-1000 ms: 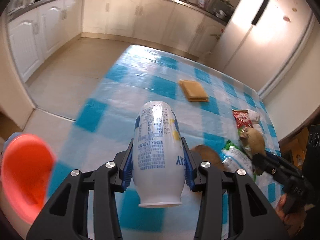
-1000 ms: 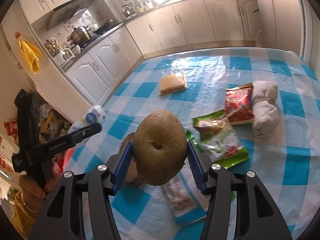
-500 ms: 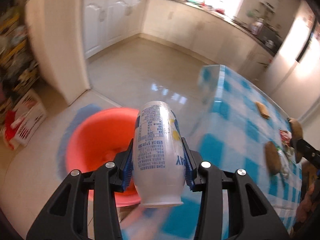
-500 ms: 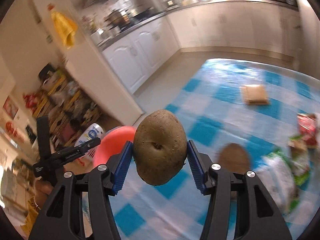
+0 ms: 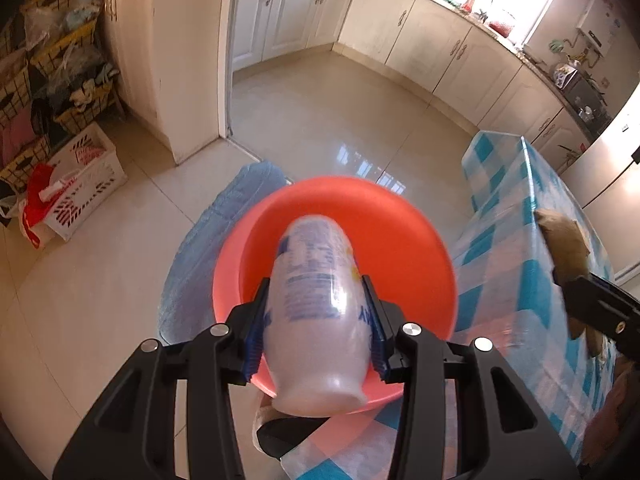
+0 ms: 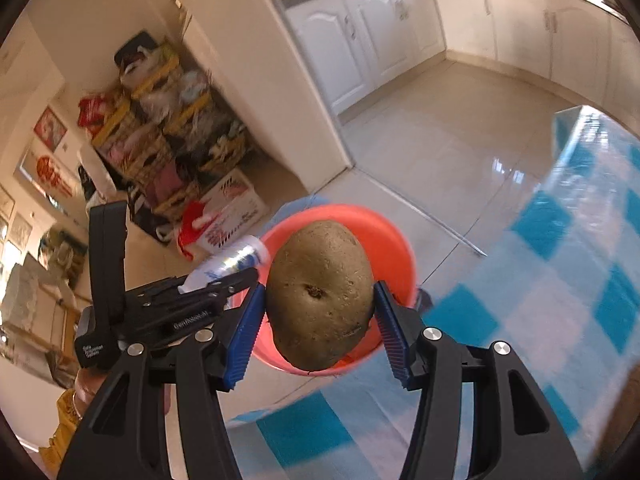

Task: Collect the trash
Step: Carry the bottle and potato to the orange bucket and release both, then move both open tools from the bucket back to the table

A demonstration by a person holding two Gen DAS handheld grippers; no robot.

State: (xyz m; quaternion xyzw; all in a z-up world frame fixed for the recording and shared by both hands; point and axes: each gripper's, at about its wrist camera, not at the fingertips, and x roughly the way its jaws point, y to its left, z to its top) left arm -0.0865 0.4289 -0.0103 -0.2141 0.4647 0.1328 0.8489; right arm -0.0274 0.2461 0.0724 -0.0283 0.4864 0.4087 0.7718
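Note:
My left gripper (image 5: 316,320) holds a white plastic bottle (image 5: 316,320) with blue print, over the orange-red basin (image 5: 400,240) that stands beside the table. The bottle looks blurred and the jaws stand slightly wider around it. My right gripper (image 6: 320,312) is shut on a brown potato (image 6: 320,296), held above the same basin (image 6: 384,232). In the right wrist view the left gripper (image 6: 240,280) with the bottle (image 6: 228,260) is at the left. In the left wrist view the potato (image 5: 564,240) is at the right edge.
The table with a blue-and-white checked cloth (image 5: 520,248) lies to the right. A blue cushioned seat (image 5: 208,232) is under the basin. A white basket (image 5: 80,176) and stacked yellow racks (image 6: 160,120) stand left by the wall. Kitchen cabinets (image 5: 400,28) line the far side.
Both grippers have swung left from over the table to above the orange basin, still carrying the bottle and the potato. The bottle now looks blurred and sits a little looser between the left jaws.

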